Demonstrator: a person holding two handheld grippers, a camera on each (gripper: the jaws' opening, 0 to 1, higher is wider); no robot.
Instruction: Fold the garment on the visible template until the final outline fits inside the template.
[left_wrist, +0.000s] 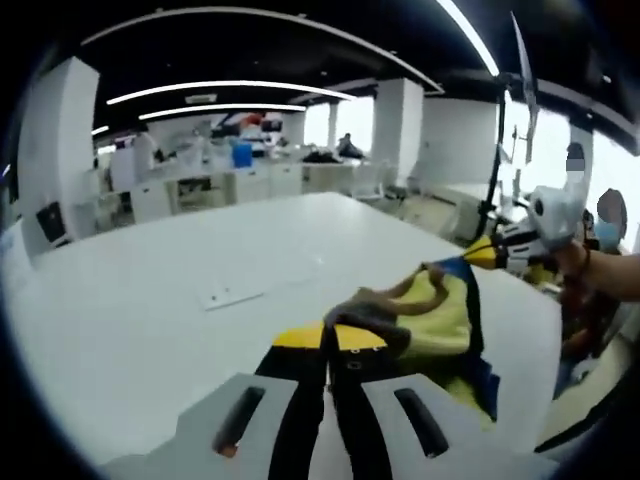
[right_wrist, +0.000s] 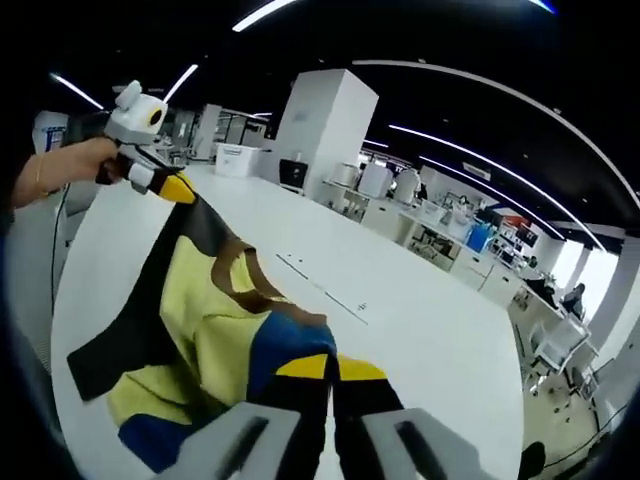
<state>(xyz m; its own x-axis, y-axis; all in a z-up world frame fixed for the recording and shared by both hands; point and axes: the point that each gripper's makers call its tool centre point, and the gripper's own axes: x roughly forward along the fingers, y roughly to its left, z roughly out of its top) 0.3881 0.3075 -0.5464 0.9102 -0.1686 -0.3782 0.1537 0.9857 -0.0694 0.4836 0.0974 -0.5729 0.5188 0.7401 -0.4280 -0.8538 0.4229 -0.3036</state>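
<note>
Both grippers are clamped on the garment (right_wrist: 215, 320), a yellow piece with black, blue and brown panels, which I hold stretched between them above the white desk (left_wrist: 180, 290). My left gripper (left_wrist: 330, 345) has its yellow-tipped jaws pressed together on a bunched edge of the cloth, and the fabric runs from there up and to the right toward my right gripper (left_wrist: 480, 252), which comes into the left gripper view pinching the far corner. In the right gripper view my right gripper (right_wrist: 330, 372) is closed on a blue and yellow fold, while the left gripper (right_wrist: 172, 186) holds the opposite end at upper left, with my hand (right_wrist: 70, 160) behind it. A black strip of the garment hangs down toward the desk's near edge. Faint lines (right_wrist: 320, 283) mark the desk surface just beyond the cloth.
</note>
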